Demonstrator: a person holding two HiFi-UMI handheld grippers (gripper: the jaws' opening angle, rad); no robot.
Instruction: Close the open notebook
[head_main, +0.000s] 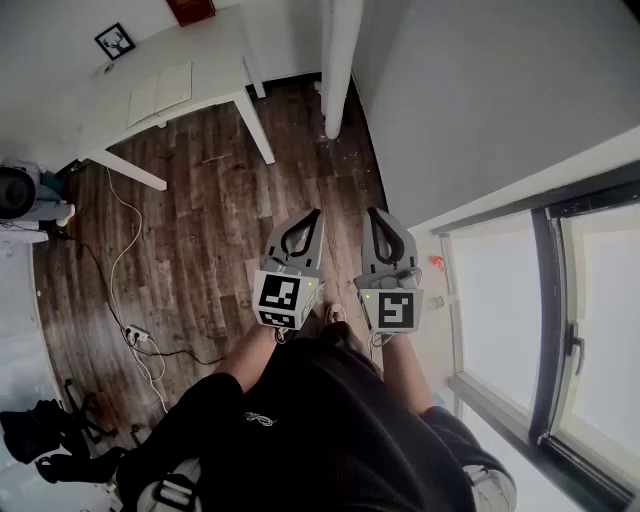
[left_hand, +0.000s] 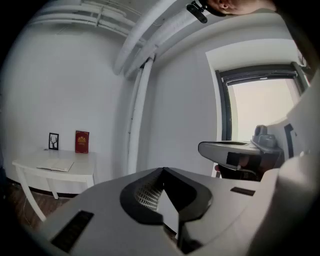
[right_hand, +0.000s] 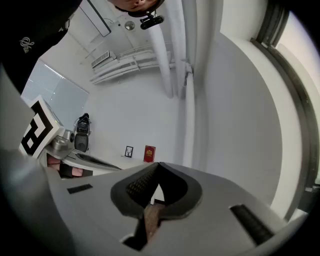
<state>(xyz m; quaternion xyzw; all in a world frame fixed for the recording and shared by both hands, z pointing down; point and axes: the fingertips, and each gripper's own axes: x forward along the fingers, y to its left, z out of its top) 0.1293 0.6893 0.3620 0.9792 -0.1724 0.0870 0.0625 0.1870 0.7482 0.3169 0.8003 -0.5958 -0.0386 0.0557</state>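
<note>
An open white notebook (head_main: 160, 92) lies flat on a white table (head_main: 215, 50) at the far side of the room; in the left gripper view the notebook (left_hand: 56, 165) shows small at the left. My left gripper (head_main: 317, 212) and right gripper (head_main: 370, 211) are held side by side over the wooden floor, far from the table, both shut with nothing between their jaws. The left gripper (left_hand: 162, 170) points toward the wall beside the table. The right gripper (right_hand: 158, 164) points at the same wall.
A framed picture (head_main: 115, 41) and a red book (head_main: 190, 9) stand at the table's back. A white pipe (head_main: 340, 60) runs down the wall. A window (head_main: 530, 320) is at the right. Cables and a power strip (head_main: 135, 335) lie on the floor at the left, and a black bag (head_main: 45, 430) sits nearby.
</note>
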